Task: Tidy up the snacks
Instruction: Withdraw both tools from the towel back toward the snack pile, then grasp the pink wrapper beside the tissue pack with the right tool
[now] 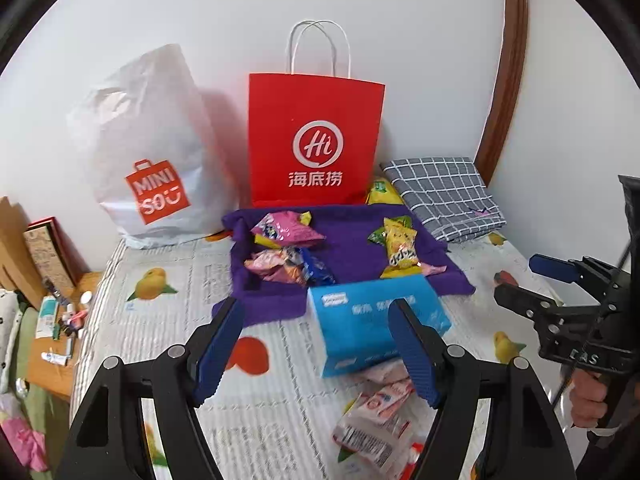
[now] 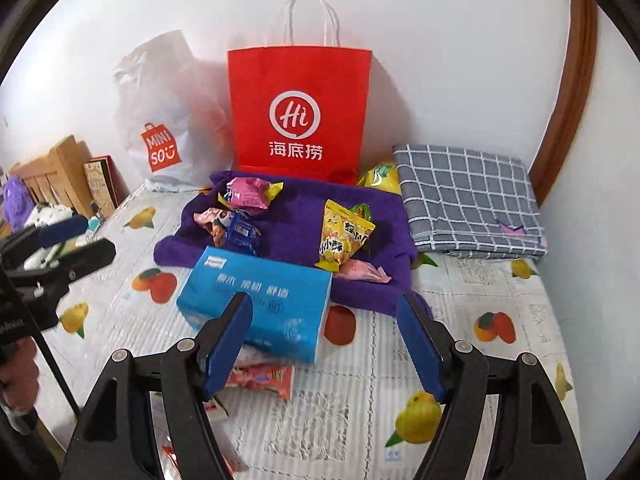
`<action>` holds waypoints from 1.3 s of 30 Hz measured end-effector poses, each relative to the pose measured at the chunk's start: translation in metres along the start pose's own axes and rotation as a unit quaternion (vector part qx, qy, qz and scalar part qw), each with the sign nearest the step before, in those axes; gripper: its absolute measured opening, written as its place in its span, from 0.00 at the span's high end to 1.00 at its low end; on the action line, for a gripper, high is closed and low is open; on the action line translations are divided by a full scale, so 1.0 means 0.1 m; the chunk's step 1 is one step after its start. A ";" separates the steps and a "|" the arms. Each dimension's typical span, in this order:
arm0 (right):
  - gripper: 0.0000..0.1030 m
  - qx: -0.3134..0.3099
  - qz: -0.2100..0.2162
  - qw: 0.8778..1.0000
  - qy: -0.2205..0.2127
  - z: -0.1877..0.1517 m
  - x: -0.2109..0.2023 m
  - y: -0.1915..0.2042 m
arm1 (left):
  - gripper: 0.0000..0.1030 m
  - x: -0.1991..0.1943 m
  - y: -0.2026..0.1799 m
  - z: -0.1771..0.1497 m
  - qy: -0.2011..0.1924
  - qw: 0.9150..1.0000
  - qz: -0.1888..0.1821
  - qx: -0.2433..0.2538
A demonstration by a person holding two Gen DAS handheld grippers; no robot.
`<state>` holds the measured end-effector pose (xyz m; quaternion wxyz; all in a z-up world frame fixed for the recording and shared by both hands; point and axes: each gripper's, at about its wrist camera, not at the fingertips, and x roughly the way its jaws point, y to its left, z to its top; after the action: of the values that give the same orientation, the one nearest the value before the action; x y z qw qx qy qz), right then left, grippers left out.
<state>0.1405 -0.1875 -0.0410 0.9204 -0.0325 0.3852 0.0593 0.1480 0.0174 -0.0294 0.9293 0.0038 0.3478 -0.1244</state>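
Several snack packets lie on a purple towel (image 1: pixel 352 258) (image 2: pixel 288 216) on the bed: a pink packet (image 1: pixel 286 232) (image 2: pixel 248 194), a blue one (image 1: pixel 316 268) (image 2: pixel 242 234) and a yellow one (image 1: pixel 400 252) (image 2: pixel 344 242). A blue tissue pack (image 1: pixel 372 320) (image 2: pixel 260 300) lies at the towel's near edge. Red-and-white packets (image 1: pixel 376 412) (image 2: pixel 260 380) lie nearer than it. My left gripper (image 1: pixel 320 352) is open and empty above the bed, near the tissue pack. My right gripper (image 2: pixel 326 348) is open and empty; it also shows in the left wrist view (image 1: pixel 532 280).
A red paper bag (image 1: pixel 316 140) (image 2: pixel 298 112) and a white Miniso bag (image 1: pixel 148 152) (image 2: pixel 168 120) stand against the wall. A folded grey checked cloth (image 1: pixel 444 196) (image 2: pixel 468 200) lies at the right. A bedside table (image 1: pixel 52 320) with small items is on the left.
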 end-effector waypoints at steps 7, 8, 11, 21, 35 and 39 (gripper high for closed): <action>0.28 0.037 0.064 0.997 0.001 -0.32 -0.03 0.06 | 0.29 -0.09 0.09 -0.25 0.019 1.000 0.002 -0.005; 0.28 0.041 0.066 0.997 0.006 -0.34 0.00 0.07 | 0.29 -0.09 0.11 -0.29 0.022 1.000 -0.001 -0.010; 0.28 0.059 0.073 0.995 0.025 -0.44 0.12 0.07 | 0.29 -0.06 0.19 -0.42 0.032 0.999 -0.006 -0.025; 0.28 0.086 0.104 0.989 0.054 -0.59 0.63 0.23 | 0.29 0.16 0.52 -0.77 0.061 0.996 -0.014 -0.071; 0.28 0.000 0.041 0.996 0.079 -0.61 1.10 0.76 | 0.29 0.37 0.84 -0.98 0.081 0.991 -0.033 -0.104; 0.28 -0.002 0.042 0.994 0.096 -0.61 1.22 0.78 | 0.29 0.40 0.87 -1.01 0.085 0.990 -0.038 -0.110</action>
<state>0.1715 -0.1065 -0.1719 0.8757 -0.0240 0.4728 0.0952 0.1327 0.1020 -0.1385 0.8857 -0.1009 0.4371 -0.1195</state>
